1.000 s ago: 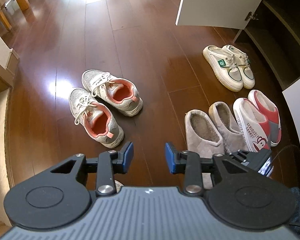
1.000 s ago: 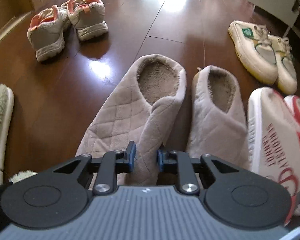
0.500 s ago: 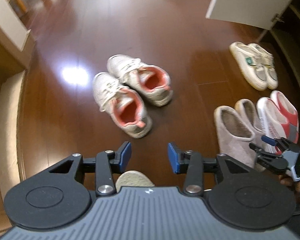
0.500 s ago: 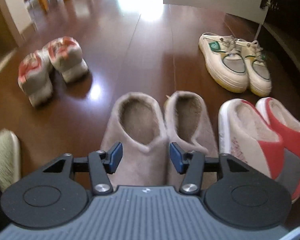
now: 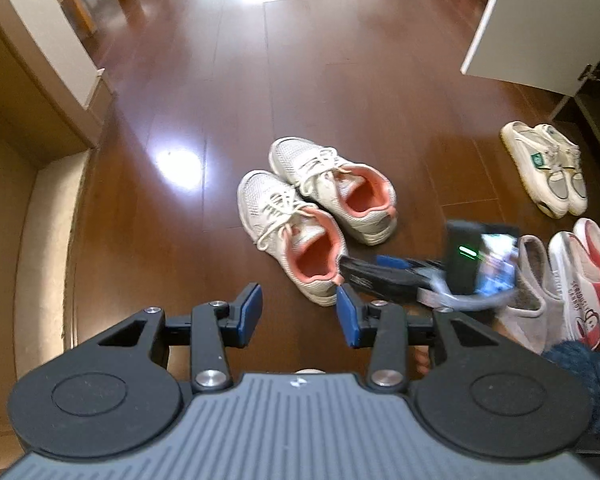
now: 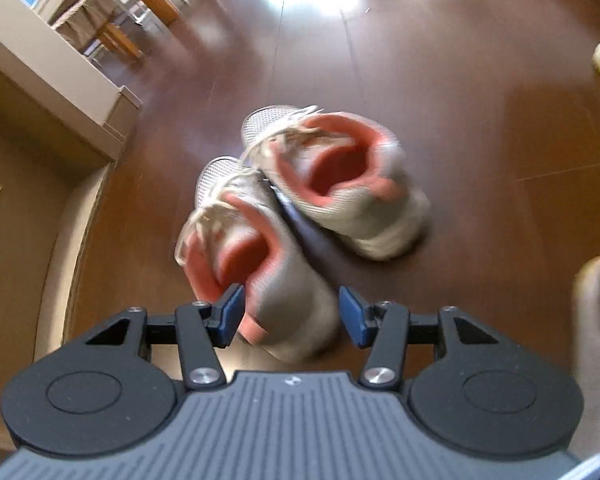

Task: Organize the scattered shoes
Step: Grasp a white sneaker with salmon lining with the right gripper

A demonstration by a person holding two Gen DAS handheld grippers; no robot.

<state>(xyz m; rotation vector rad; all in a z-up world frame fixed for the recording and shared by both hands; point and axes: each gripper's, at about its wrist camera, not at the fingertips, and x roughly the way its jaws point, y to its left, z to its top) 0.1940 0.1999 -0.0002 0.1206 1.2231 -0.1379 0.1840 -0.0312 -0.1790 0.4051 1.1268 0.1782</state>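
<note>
Ahead of the left gripper (image 5: 299, 316), whose blue pads are standing wide apart with nothing between them, a pair of white sneakers with coral lining (image 5: 314, 216) is sitting on the dark wooden floor (image 5: 340, 80), heels turned toward the claw. The nearer sneaker's heel is lying just beyond the right pad. To the right of that claw, the right gripper (image 5: 384, 262) is reaching in sideways, blurred, with its tip close against the nearer sneaker's heel. Farther right, a grey quilted slipper (image 5: 534, 292) is lying beside a pair of white and red slippers (image 5: 584, 280), and beyond them a pair of white canvas mules (image 5: 548, 166) is resting near an open white cabinet door (image 5: 540, 20).

From the right wrist view, the right gripper (image 6: 291, 316) is spreading wide, and the near sneaker (image 6: 260, 256) is filling the gap, its heel lying between the pads; whether either pad is touching it cannot be told through the blur. The far sneaker (image 6: 336, 184) is lying just beyond and to the right, touching its mate.
</note>
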